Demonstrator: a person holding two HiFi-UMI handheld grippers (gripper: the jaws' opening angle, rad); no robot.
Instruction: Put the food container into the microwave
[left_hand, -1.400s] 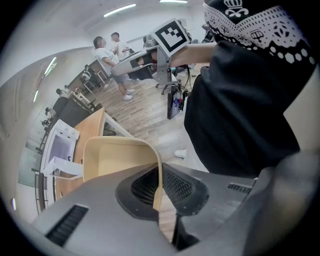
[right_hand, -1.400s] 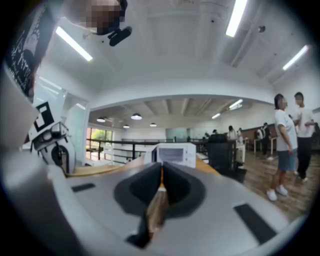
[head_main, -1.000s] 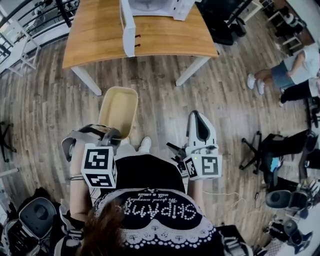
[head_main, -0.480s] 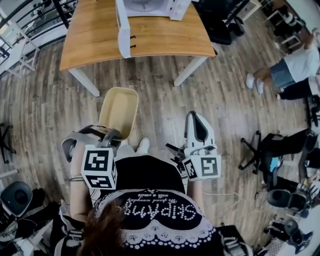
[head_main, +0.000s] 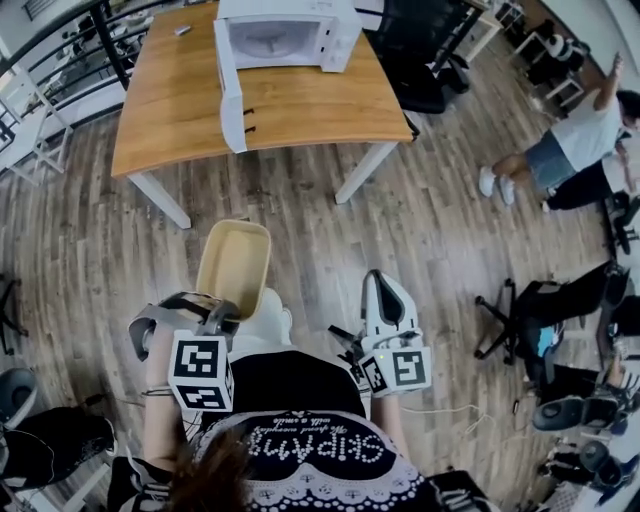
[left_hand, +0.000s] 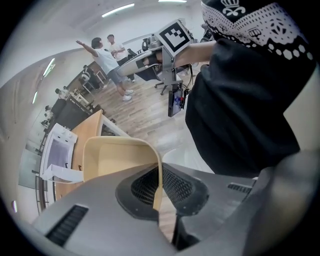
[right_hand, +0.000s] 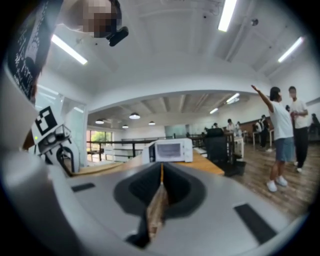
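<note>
The beige food container (head_main: 235, 262) hangs over the wooden floor in front of me, its open side up. My left gripper (head_main: 220, 308) is shut on its near rim; in the left gripper view the container's wall (left_hand: 120, 160) is pinched between the dark pads. My right gripper (head_main: 384, 284) is shut and holds nothing, level with the left one and apart from the container. The white microwave (head_main: 285, 40) stands on the wooden table (head_main: 180, 110) ahead, its door (head_main: 230, 95) swung open to the left. In the right gripper view the microwave (right_hand: 170, 150) lies straight beyond the closed jaws.
A black chair (head_main: 420, 60) stands right of the table. A person (head_main: 580, 150) is at the far right, office chairs (head_main: 540, 310) and gear below. A railing (head_main: 60, 50) runs behind the table's left. Bare wooden floor (head_main: 320, 230) lies between me and the table.
The table and microwave have slid down in the head view and show more fully, so I stand nearer to them. Both grippers hold as before, the container still in the left.
</note>
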